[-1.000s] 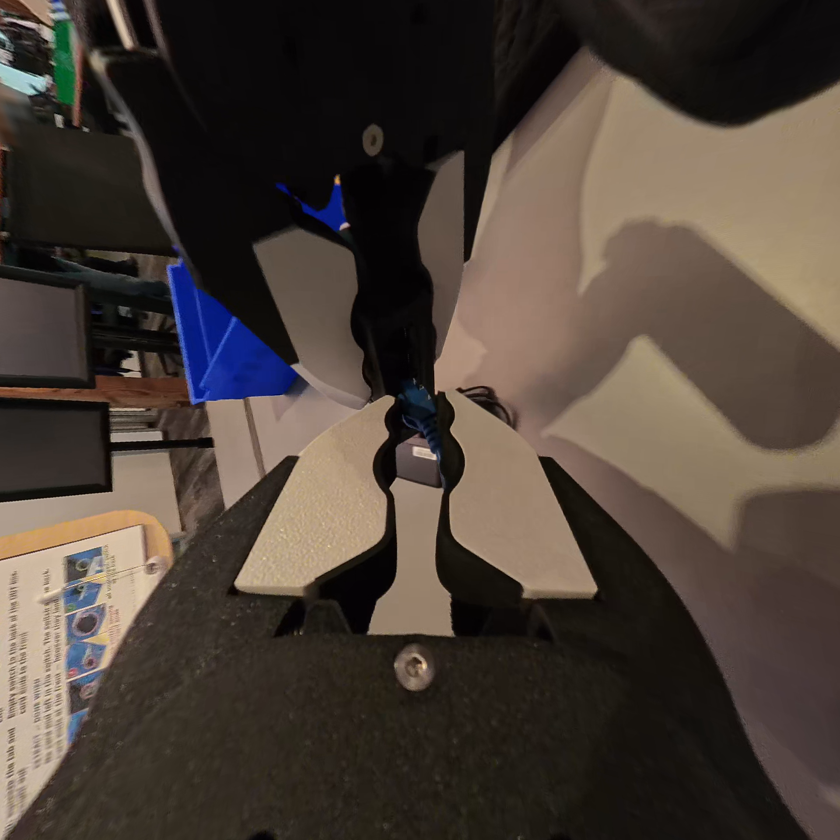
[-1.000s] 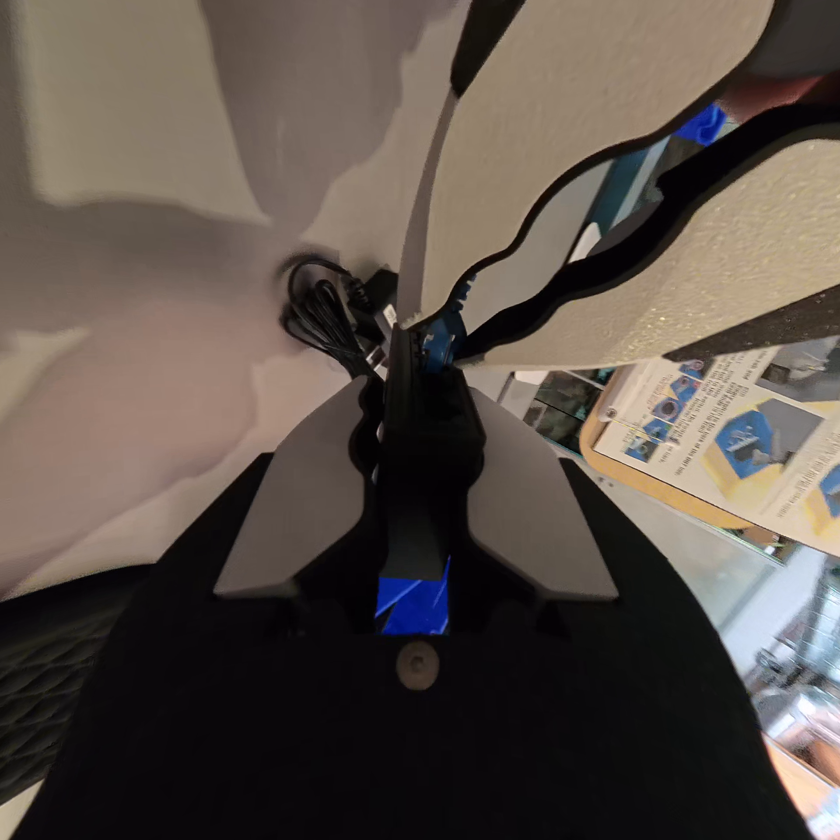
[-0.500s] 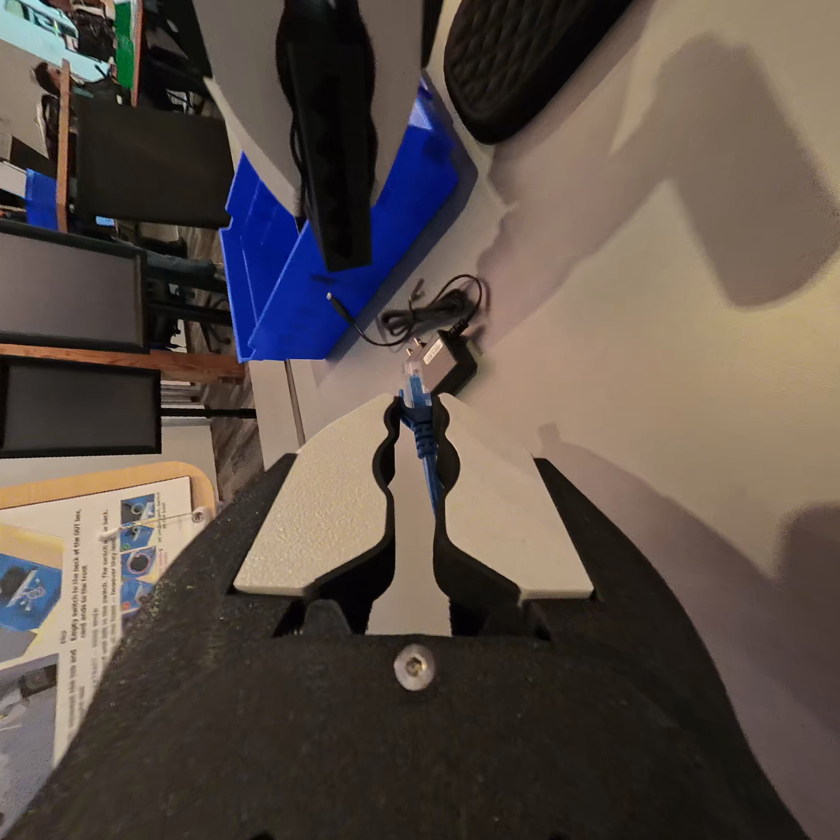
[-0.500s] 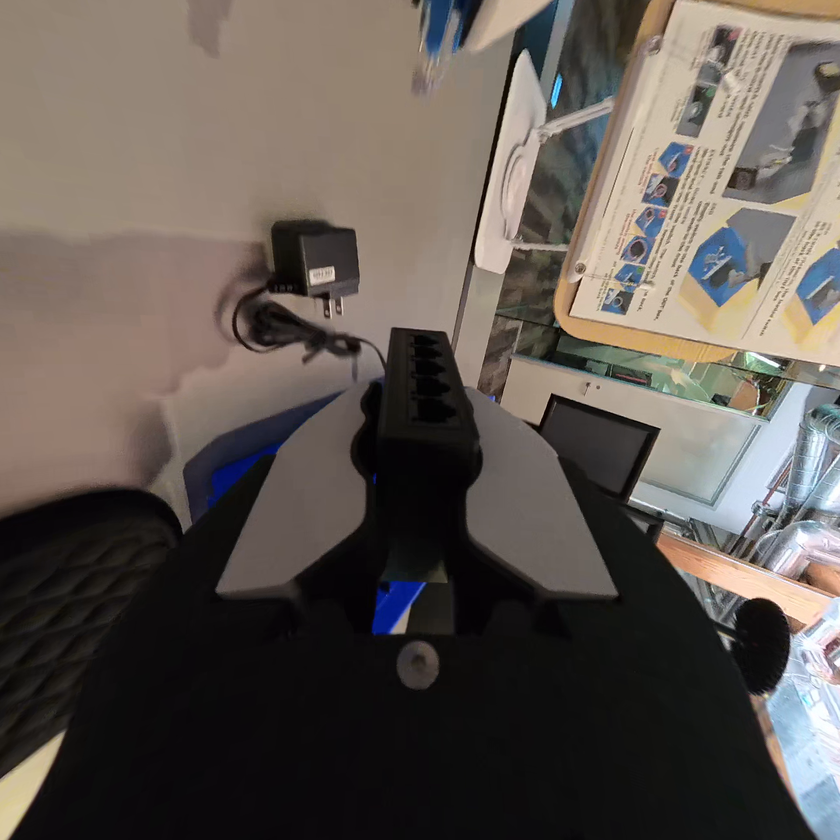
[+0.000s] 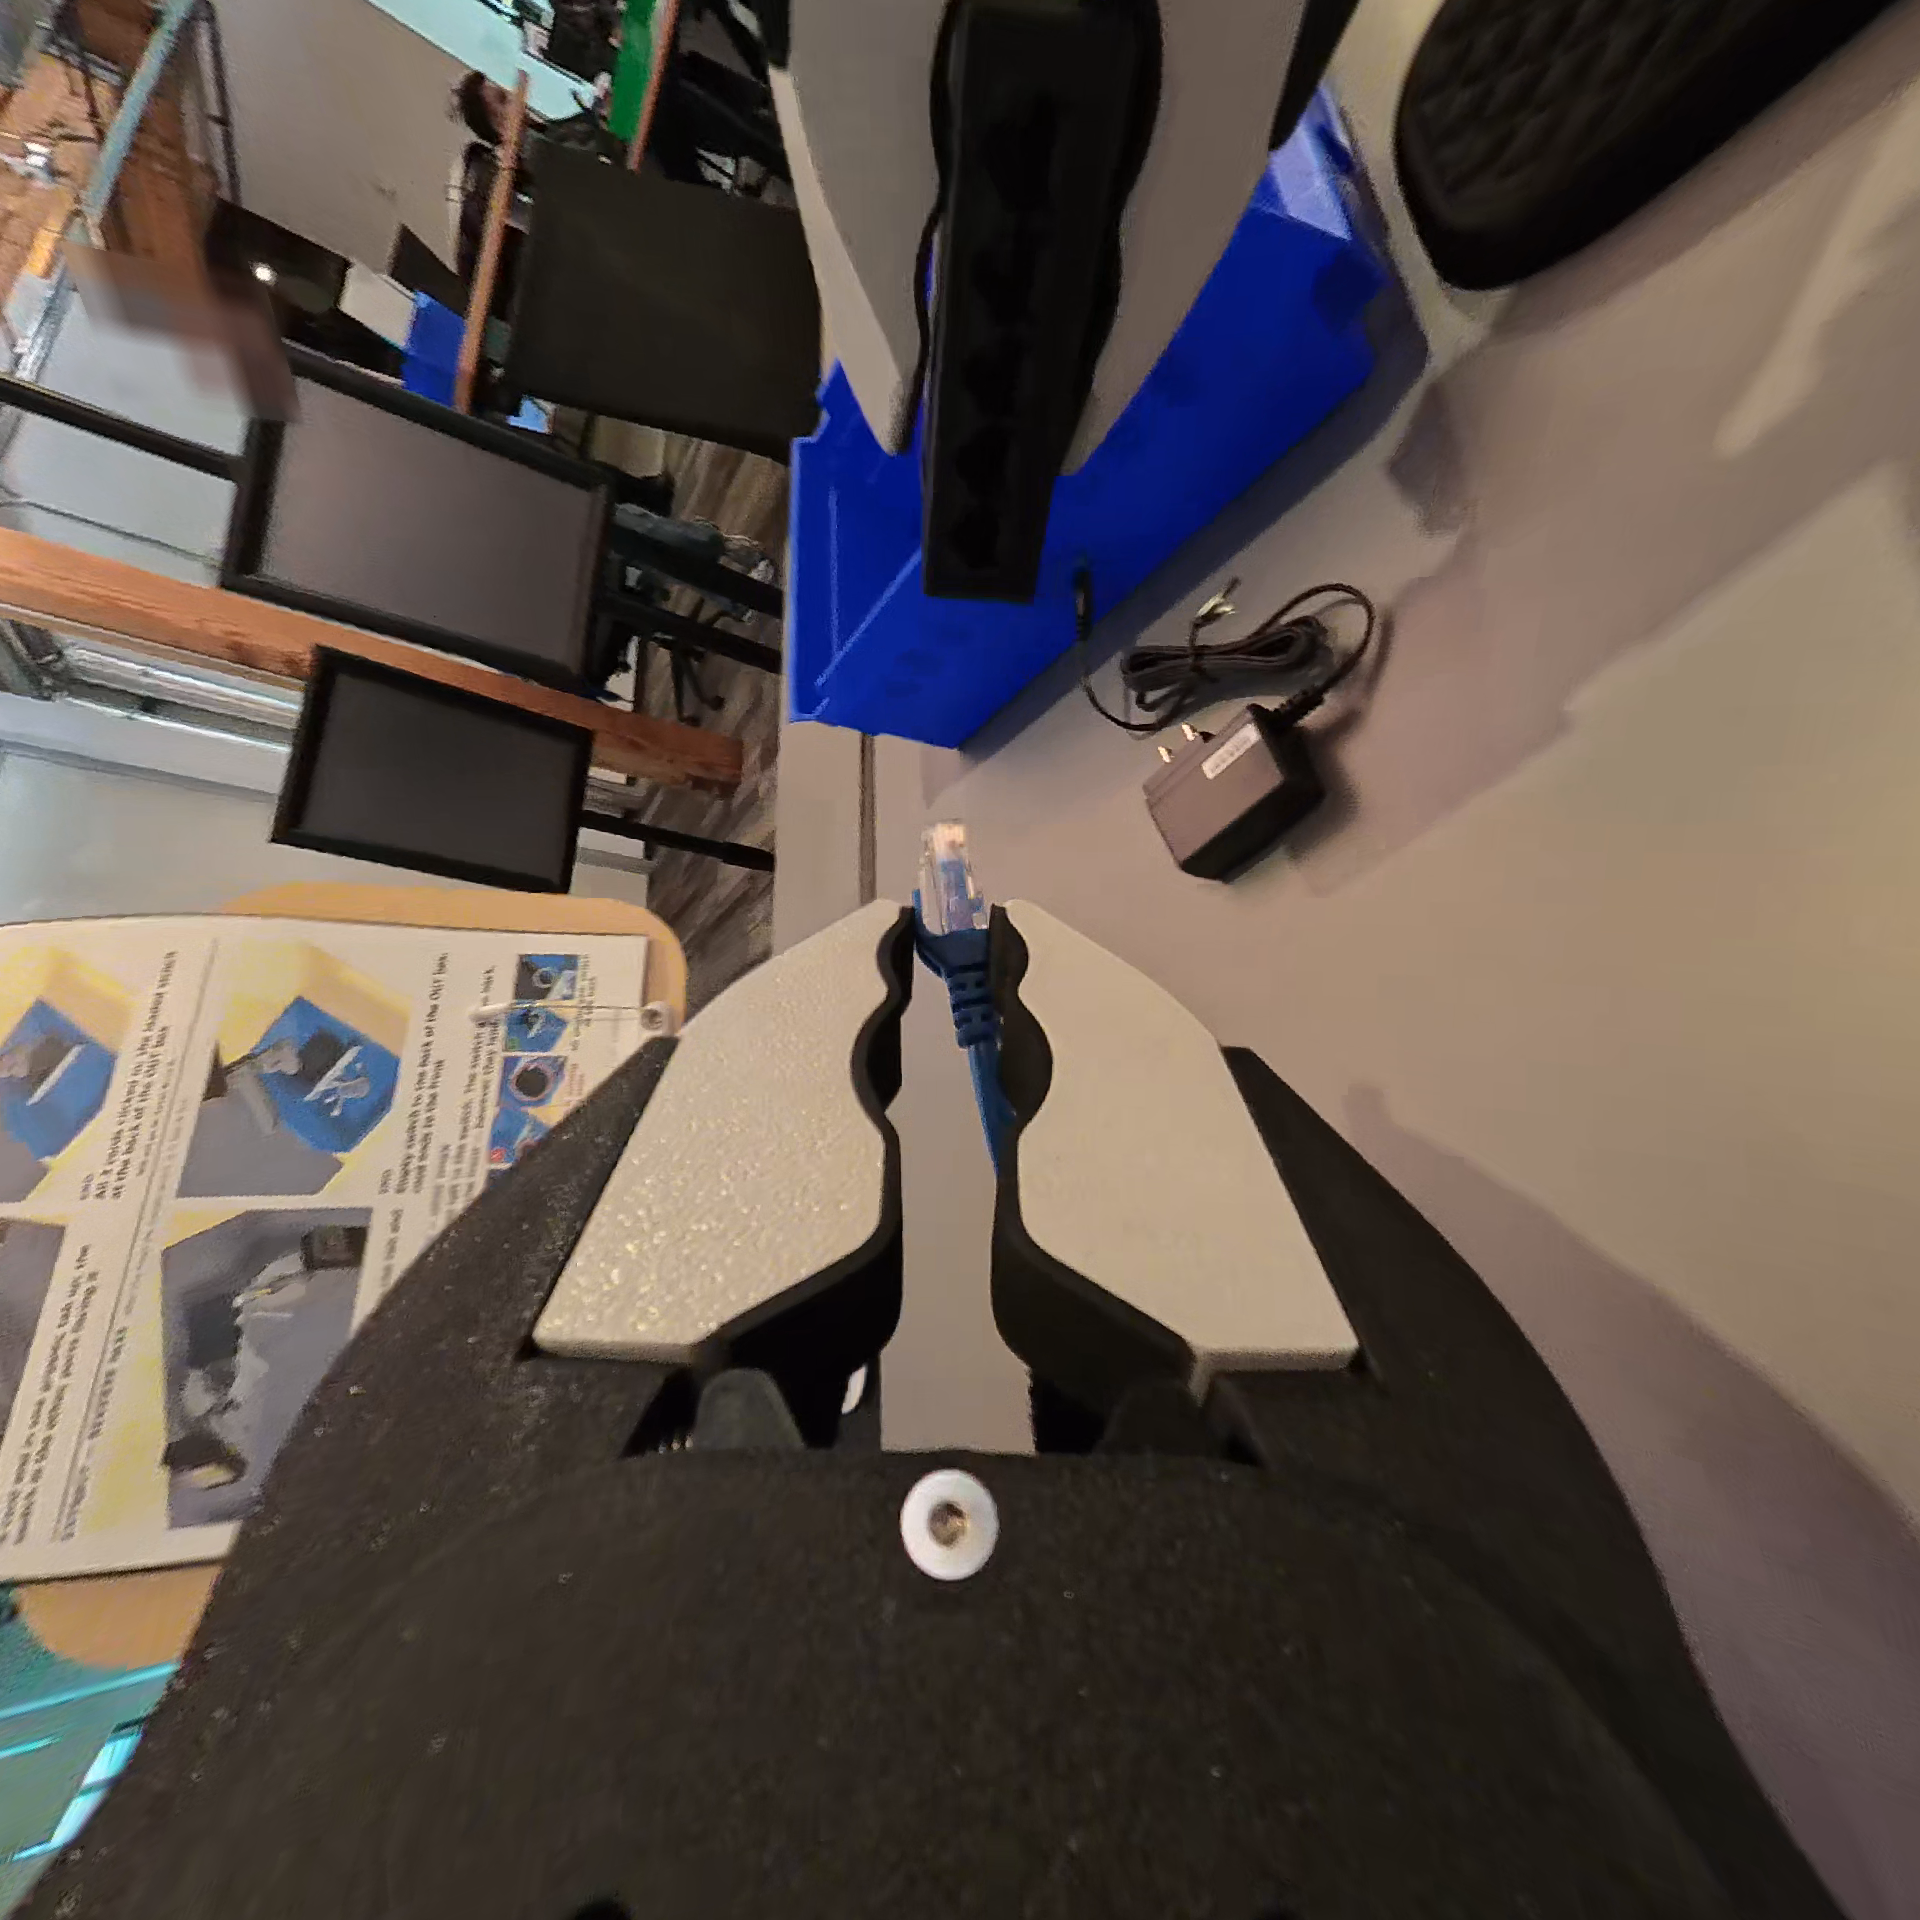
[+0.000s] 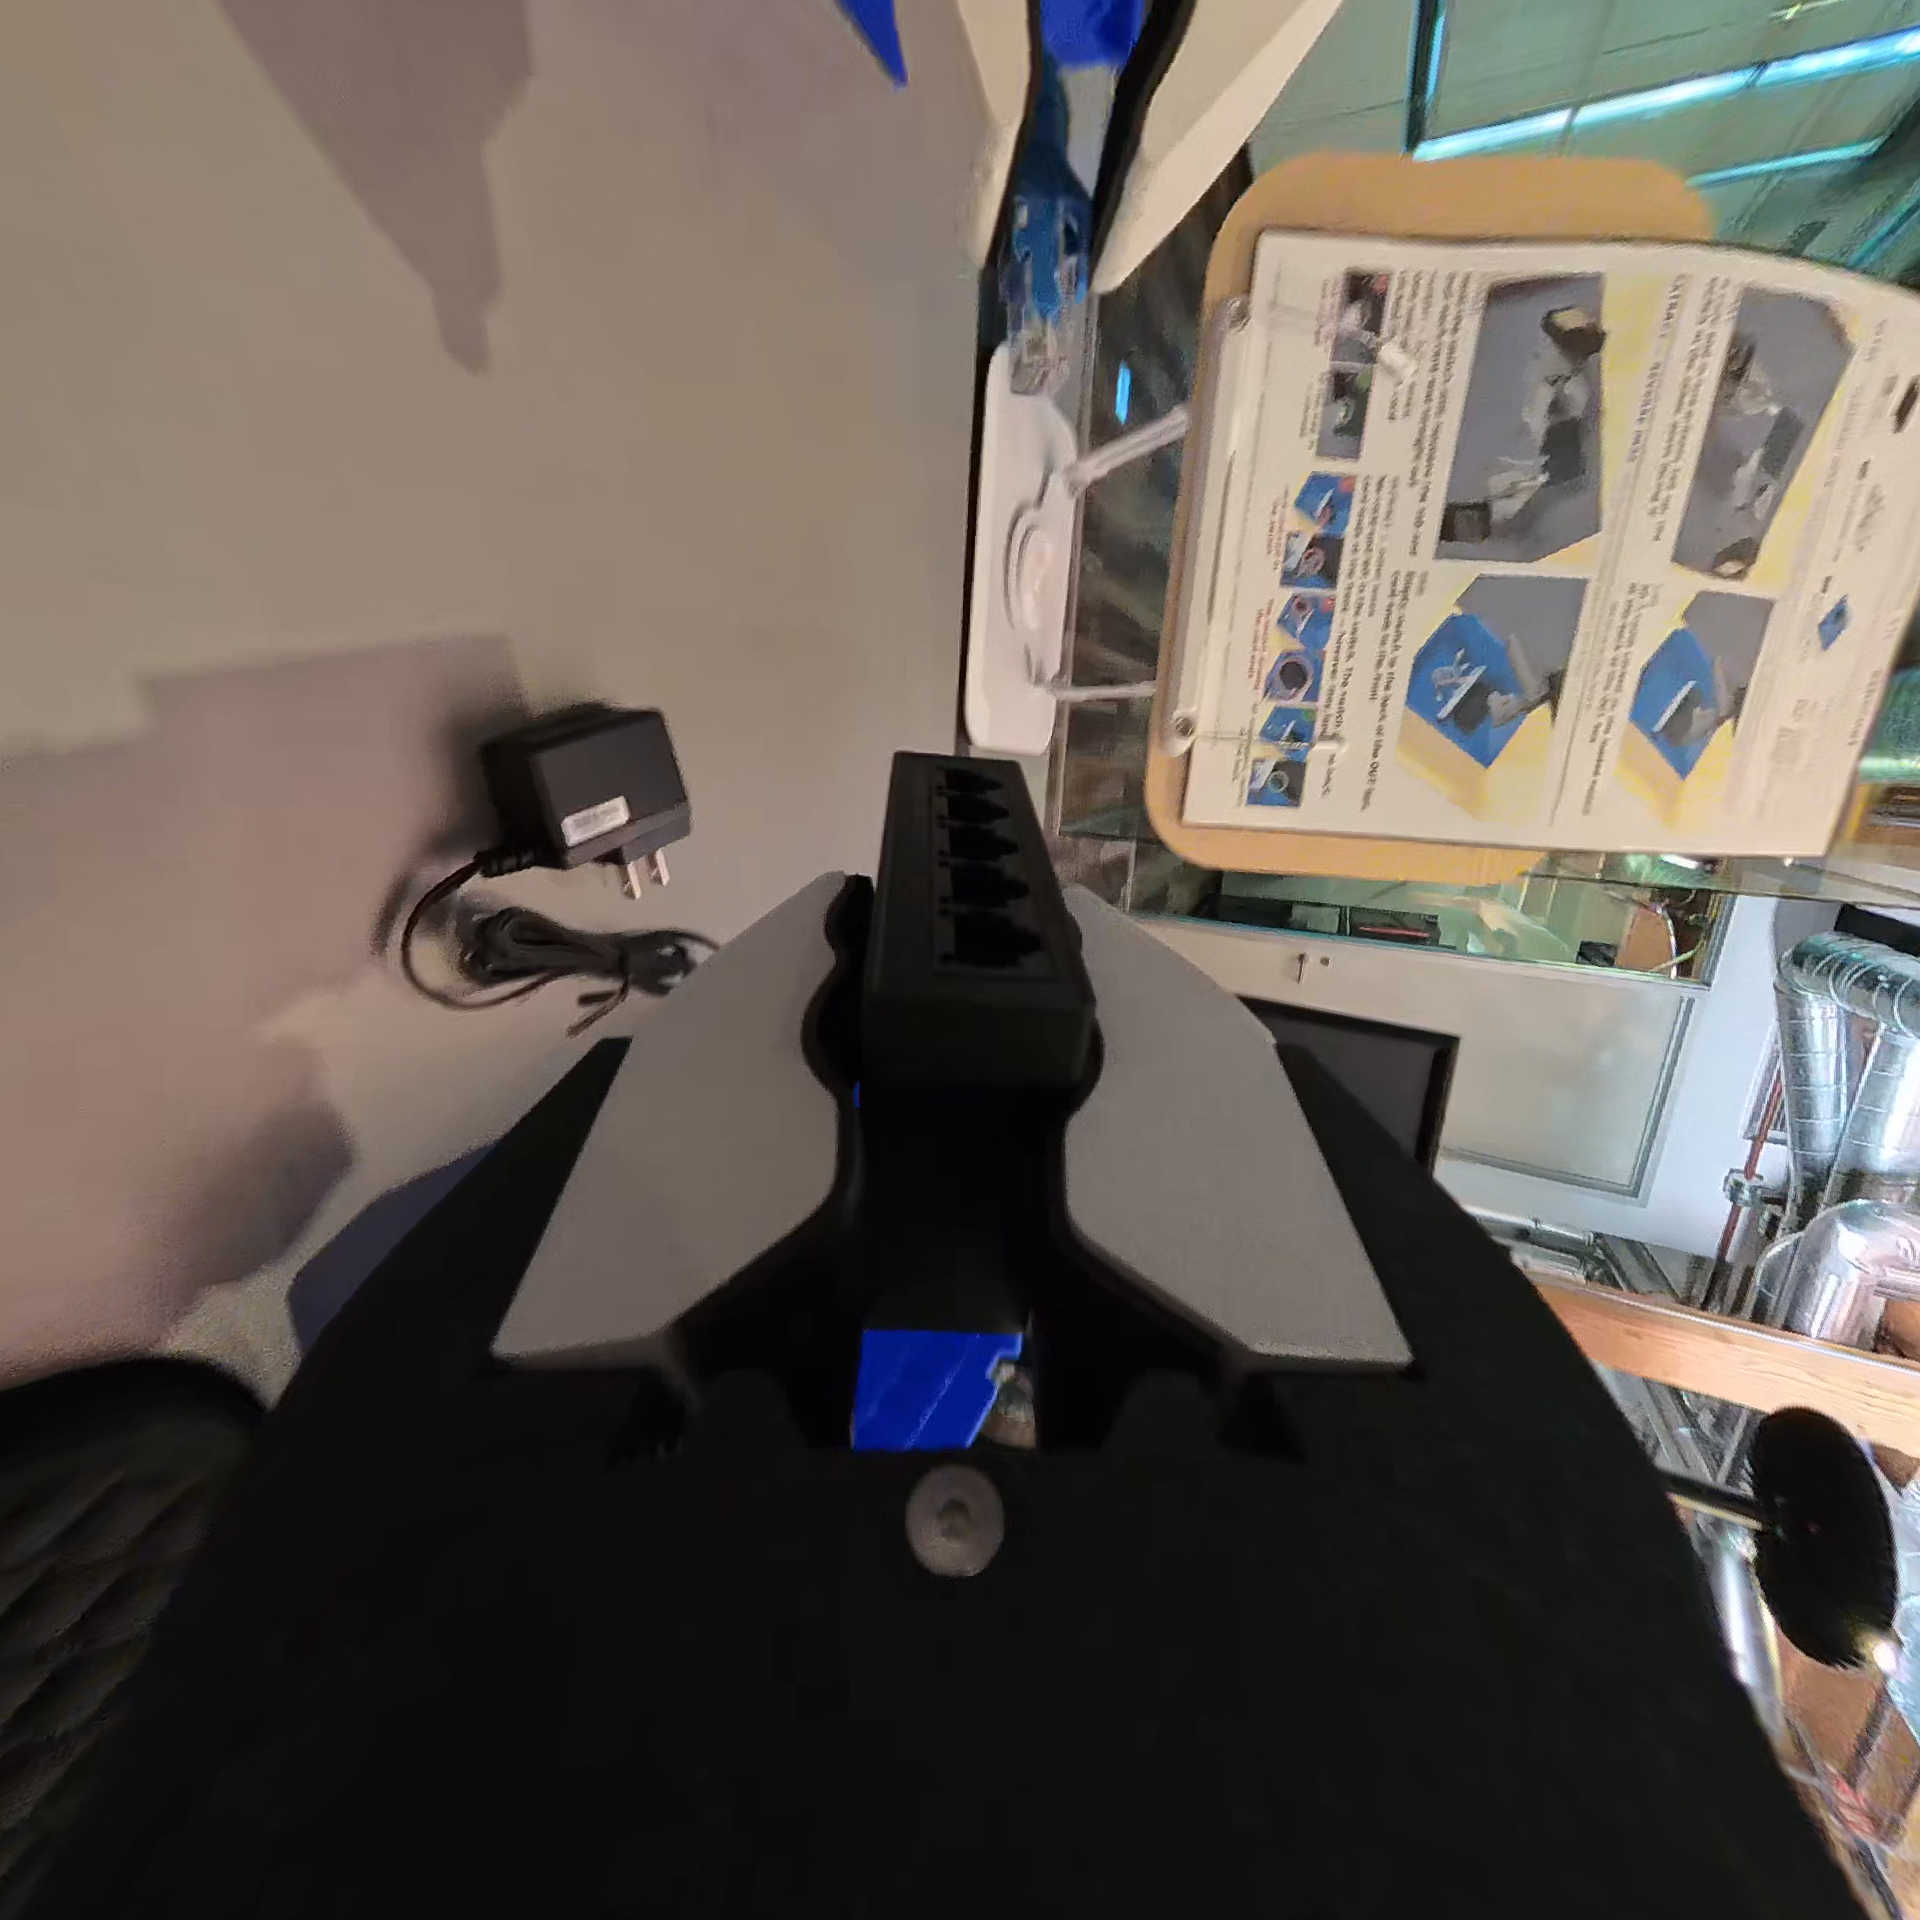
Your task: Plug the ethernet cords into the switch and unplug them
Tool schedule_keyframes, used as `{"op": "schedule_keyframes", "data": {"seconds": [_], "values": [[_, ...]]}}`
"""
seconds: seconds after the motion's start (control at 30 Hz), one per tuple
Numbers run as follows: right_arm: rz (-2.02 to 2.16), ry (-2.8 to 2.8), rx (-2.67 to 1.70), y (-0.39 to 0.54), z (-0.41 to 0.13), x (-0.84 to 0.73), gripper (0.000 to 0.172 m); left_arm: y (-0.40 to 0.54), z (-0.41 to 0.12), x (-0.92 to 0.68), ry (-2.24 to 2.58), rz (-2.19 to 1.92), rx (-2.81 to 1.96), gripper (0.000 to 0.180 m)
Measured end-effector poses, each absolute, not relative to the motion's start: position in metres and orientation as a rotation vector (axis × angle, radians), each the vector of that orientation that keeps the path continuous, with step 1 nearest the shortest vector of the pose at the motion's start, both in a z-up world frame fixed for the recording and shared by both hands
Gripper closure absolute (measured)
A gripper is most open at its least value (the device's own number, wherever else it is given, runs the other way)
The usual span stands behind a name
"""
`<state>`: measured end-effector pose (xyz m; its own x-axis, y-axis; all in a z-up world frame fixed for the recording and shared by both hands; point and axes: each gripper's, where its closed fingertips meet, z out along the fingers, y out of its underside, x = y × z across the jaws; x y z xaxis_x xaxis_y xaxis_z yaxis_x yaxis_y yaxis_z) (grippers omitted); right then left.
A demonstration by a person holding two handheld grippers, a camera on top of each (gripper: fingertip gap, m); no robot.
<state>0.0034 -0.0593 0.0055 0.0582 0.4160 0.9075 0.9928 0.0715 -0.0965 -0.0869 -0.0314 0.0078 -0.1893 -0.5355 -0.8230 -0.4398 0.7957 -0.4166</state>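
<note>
Where the grey tabletop ends at its left edge, a seam runs straight ahead of the left gripper, and beyond it the floor, dark monitors and an instruction board fall away; the wide bare stretch of table to the right lies open. At the far side a blue bin stands at the table's edge, with the right gripper hanging in front of it, its jaws spread fairly wide and pressed on the sides of the black ethernet switch, whose row of ports faces up toward the camera and shows no plugs. A black power adapter with its coiled cord lies on the table to the right of the line between the two grippers. Narrowly set, the left gripper's fingertips pinch the blue ethernet cord at its boot, the clear plug jutting forward past the tips, well apart from the switch
</note>
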Motion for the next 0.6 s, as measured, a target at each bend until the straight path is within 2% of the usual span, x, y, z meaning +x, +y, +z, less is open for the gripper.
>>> {"op": "schedule_keyframes", "data": {"seconds": [0.23,0.6], "values": [[-0.667,-1.454,-1.407,-0.034,0.049,-0.023,0.141,-0.015,0.042,-0.114,1.712,-0.101,-0.8,0.168],[-0.509,-1.413,-1.458,0.004,0.093,-0.026,0.14,-0.012,0.065,-0.128,1.622,-0.21,-0.815,0.168]]}}
